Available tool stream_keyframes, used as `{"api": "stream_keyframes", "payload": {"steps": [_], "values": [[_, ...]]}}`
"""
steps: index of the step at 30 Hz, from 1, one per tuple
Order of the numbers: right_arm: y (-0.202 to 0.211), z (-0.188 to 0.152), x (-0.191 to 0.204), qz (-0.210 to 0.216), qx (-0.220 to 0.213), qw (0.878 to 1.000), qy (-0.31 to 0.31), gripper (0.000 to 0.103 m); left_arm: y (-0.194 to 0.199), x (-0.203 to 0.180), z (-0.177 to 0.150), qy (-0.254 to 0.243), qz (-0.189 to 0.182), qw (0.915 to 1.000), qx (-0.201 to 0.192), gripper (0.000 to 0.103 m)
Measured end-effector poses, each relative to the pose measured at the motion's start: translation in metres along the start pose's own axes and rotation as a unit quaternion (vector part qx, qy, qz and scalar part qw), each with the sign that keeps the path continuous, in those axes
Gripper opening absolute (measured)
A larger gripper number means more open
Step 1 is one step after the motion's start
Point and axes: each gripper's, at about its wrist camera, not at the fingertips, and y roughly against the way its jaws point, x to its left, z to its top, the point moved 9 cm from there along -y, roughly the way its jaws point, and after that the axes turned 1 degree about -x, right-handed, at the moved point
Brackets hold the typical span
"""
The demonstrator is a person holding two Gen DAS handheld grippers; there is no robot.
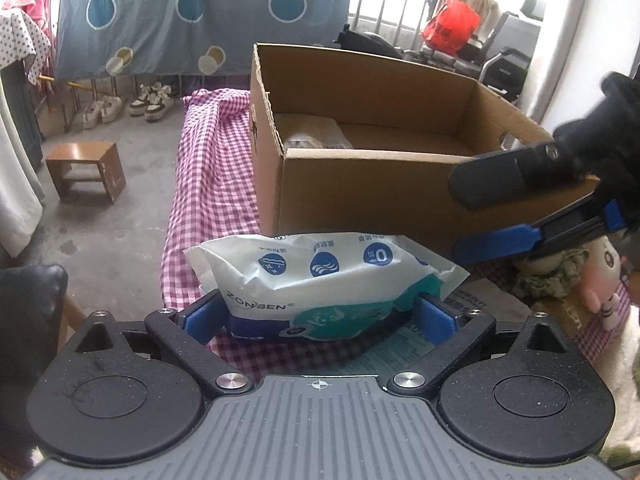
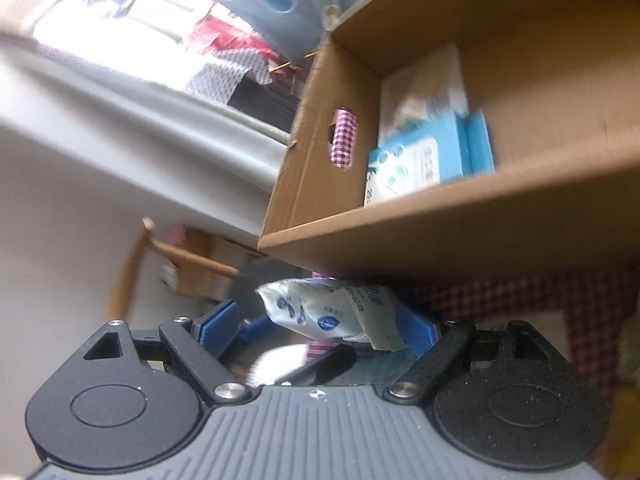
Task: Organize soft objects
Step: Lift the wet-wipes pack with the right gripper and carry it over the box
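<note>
From the left wrist camera, the left gripper (image 1: 320,314) is clamping a soft white and teal tissue pack (image 1: 320,280) between its blue pads (image 1: 198,318), the pack bulging up and over both of them, so the jaws are closed on it. The pack is sitting just above the pink checked cloth (image 1: 208,184) that is covering the table, right in front of the near wall of an open cardboard box (image 1: 360,192). Inside the box a clear-wrapped packet (image 1: 312,130) is lying against the left end. The right gripper (image 1: 476,220) is reaching in from the right in front of the box wall, its two fingers spread wide with nothing between them. A plush toy (image 1: 600,280) is lying on the table beneath it. Off to the left, a small wooden stool (image 1: 86,170) is standing on the concrete floor, with pairs of shoes (image 1: 128,106) lined up beyond it. From the right wrist camera, which is rolled over and blurred, the right gripper (image 2: 316,330) is standing with its jaws wide apart; the tissue pack (image 2: 332,314) is showing between its blue pads (image 2: 218,328), but I cannot tell whether either pad is touching it. The cardboard box (image 2: 460,236) is looming above, and a blue and white packet (image 2: 424,160) is lying inside it.
</note>
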Motion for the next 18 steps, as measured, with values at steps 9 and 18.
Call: {"api": "stream_keyframes", "payload": {"steps": [9, 18], "values": [[-0.011, -0.008, 0.018, -0.068, 0.017, 0.989, 0.131, 0.072, -0.004, -0.002, 0.0, -0.025, 0.02, 0.9994, -0.011, 0.097], [-0.019, -0.011, 0.012, -0.095, 0.027, 0.983, 0.153, 0.063, -0.006, -0.002, 0.001, -0.024, 0.017, 0.9995, -0.013, 0.097]]}}
